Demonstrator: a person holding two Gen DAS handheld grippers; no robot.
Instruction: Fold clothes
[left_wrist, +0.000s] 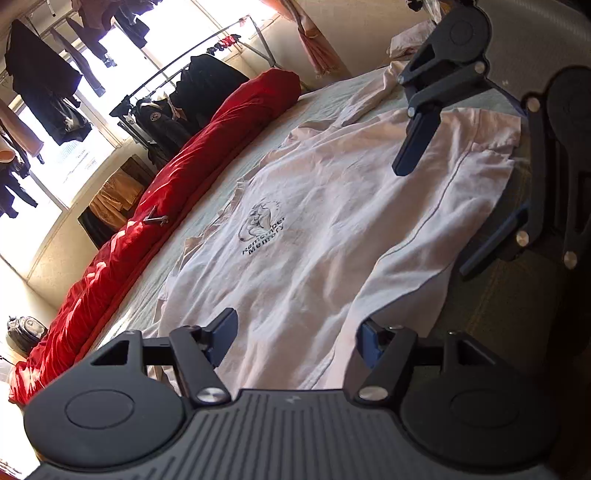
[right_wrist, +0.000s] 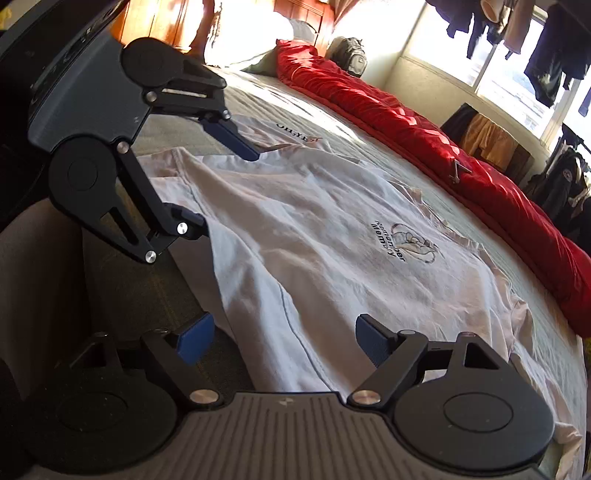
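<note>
Both grippers, left (left_wrist: 297, 338) and right (right_wrist: 284, 341), gape empty over the shirt (left_wrist: 314, 236); a shallow pinch risks dragging its folded edge askew.

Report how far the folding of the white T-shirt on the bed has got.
Done: the white T-shirt lies spread on the bed, print up, with one side apparently turned in along a seam line. In hand: nothing; the left tool and right tool both stand open over its near edge, no cloth between the fingers. Left: the remaining folds, plus another printed shirt beyond it.
</note>
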